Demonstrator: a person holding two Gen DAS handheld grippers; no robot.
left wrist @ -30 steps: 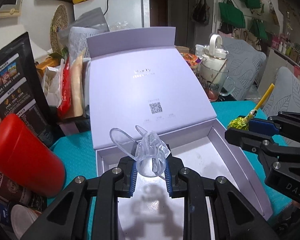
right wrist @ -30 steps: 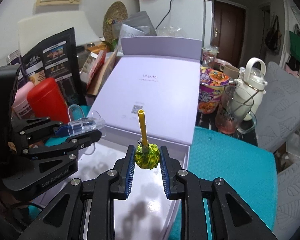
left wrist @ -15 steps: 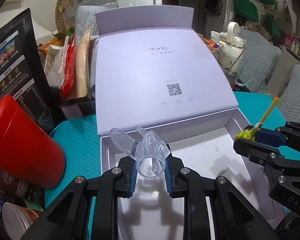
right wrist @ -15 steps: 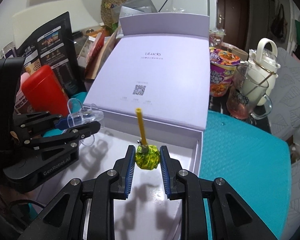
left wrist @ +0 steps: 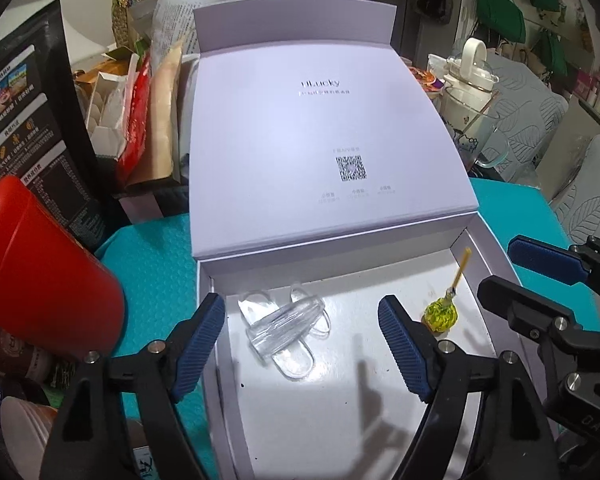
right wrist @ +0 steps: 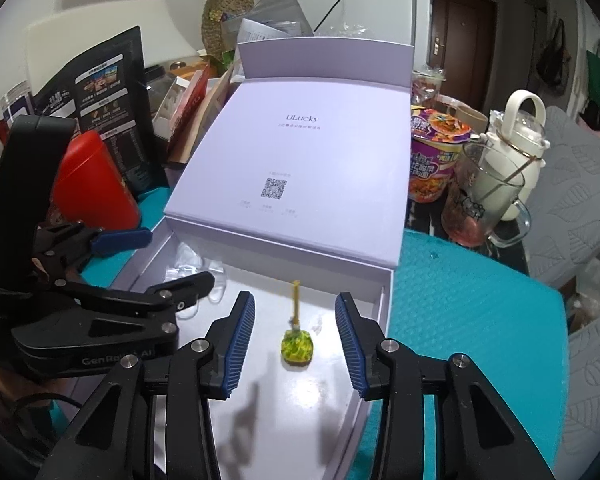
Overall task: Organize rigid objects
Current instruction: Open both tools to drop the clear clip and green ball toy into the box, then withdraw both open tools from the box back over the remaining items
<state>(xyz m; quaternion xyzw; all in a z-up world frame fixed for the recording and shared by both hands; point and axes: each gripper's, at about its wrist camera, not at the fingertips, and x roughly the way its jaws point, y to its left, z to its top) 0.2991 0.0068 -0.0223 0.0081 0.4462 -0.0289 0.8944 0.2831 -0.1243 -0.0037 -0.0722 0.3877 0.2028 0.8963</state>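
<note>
Clear plastic clip (left wrist: 286, 326) and yellow foil-wrapped lollipop (right wrist: 297, 344) lie in lilac cardboard box (left wrist: 496, 276), both tools released, left tool (left wrist: 302, 346), right tool (right wrist: 296, 338); risk: withdrawing fingers snag either.

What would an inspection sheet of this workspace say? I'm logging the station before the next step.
Surface: teal mat under an open lilac box.
Job's things: clear plastic piece and yellow lollipop lie in the box, apart.
Clutter: red canister, black pouch, noodle cup, glass mug, white kettle.
Grippers: left gripper and right gripper open, fingers empty.
Cables: black cord behind.
Surroundings: fridge, brown door.
</note>
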